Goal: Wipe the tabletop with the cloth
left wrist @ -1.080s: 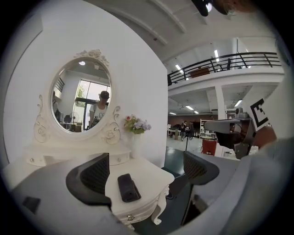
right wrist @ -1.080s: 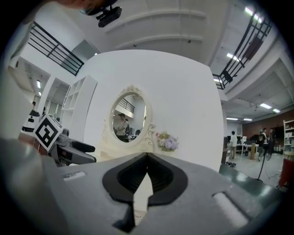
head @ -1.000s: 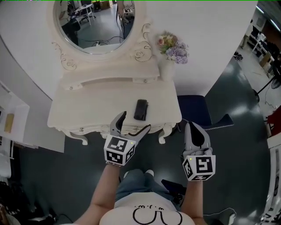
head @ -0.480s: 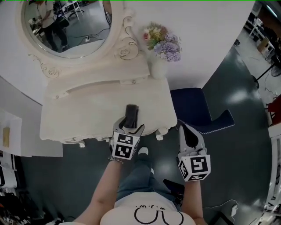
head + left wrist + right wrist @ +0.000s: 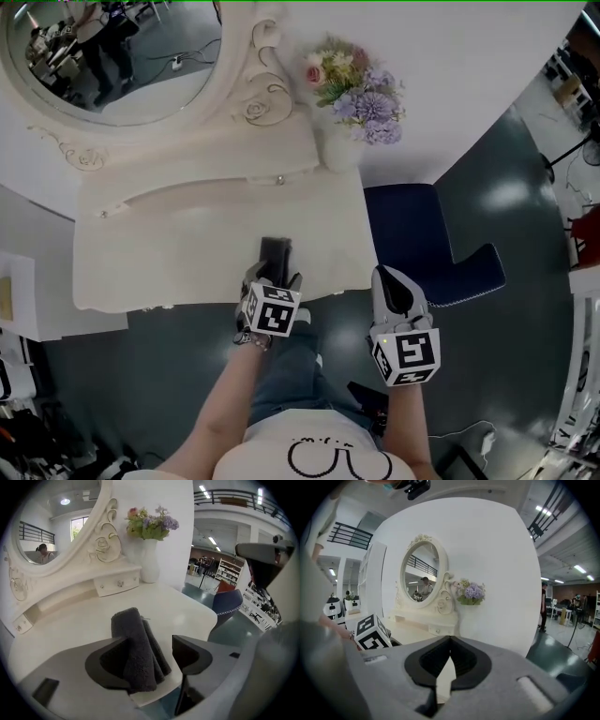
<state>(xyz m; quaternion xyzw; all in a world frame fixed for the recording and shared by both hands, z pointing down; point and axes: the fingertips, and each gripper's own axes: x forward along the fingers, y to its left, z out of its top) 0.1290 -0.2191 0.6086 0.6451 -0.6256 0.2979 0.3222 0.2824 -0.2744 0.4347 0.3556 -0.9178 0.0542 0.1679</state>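
Left gripper [image 5: 150, 643] is closing loosely around the folded dark-grey cloth [image 5: 135, 639] at the tabletop's [image 5: 159, 258] front edge, bare surface stretching leftward, right gripper [image 5: 449, 641] hanging shut, empty.

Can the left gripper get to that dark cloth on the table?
Probably yes: the cloth lies between the jaws of the left gripper, which have just been closing; nothing blocks it.
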